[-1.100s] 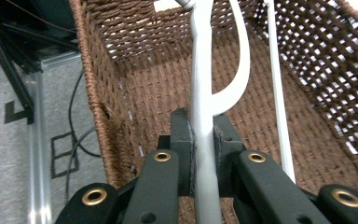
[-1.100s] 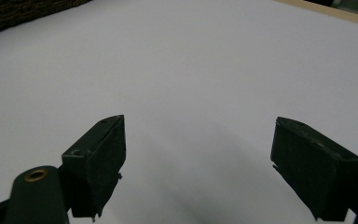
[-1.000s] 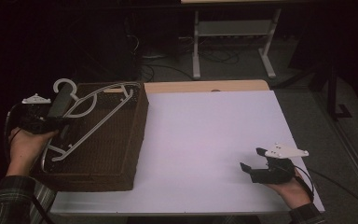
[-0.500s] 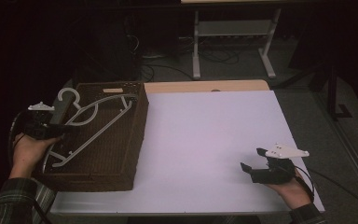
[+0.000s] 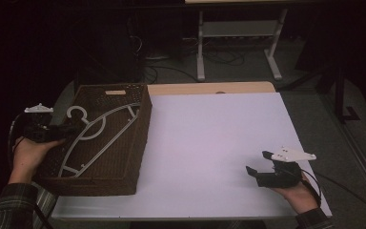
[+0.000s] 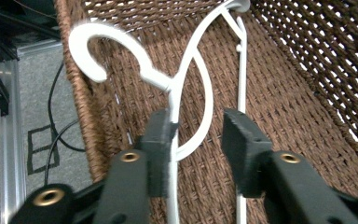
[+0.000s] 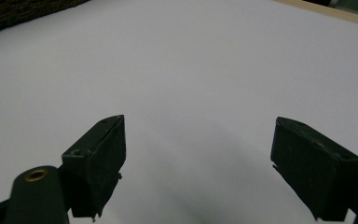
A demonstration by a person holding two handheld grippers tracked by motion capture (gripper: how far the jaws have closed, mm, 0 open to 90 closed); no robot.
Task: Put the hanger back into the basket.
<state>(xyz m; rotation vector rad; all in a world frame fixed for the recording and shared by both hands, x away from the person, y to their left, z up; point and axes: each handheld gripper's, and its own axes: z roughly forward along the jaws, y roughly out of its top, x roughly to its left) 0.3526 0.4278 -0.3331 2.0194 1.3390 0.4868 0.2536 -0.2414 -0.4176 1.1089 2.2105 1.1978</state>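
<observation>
A white plastic hanger (image 5: 100,134) lies slanted inside the brown wicker basket (image 5: 142,131) at the table's left end, its hook (image 6: 116,35) near the basket's left wall. My left gripper (image 5: 71,130) reaches in over that wall. Its jaws have just been opening and now stand apart around the hanger's neck; the left pad (image 6: 161,140) sits against the wire, the other pad is off it. My right gripper (image 5: 258,162) rests open on the white tabletop (image 7: 191,56) near the front right corner, with nothing between its jaws.
A wooden strip (image 5: 209,88) runs along the table's far edge behind the white sheet. A metal stand (image 5: 238,33) and cables sit on the dark floor beyond. The basket's weave (image 6: 270,84) rises close on the left gripper's right.
The hanger has come down from above the basket to lie inside it. My left hand drew back toward the left wall and its jaws parted off the hanger. The right hand stayed still.
</observation>
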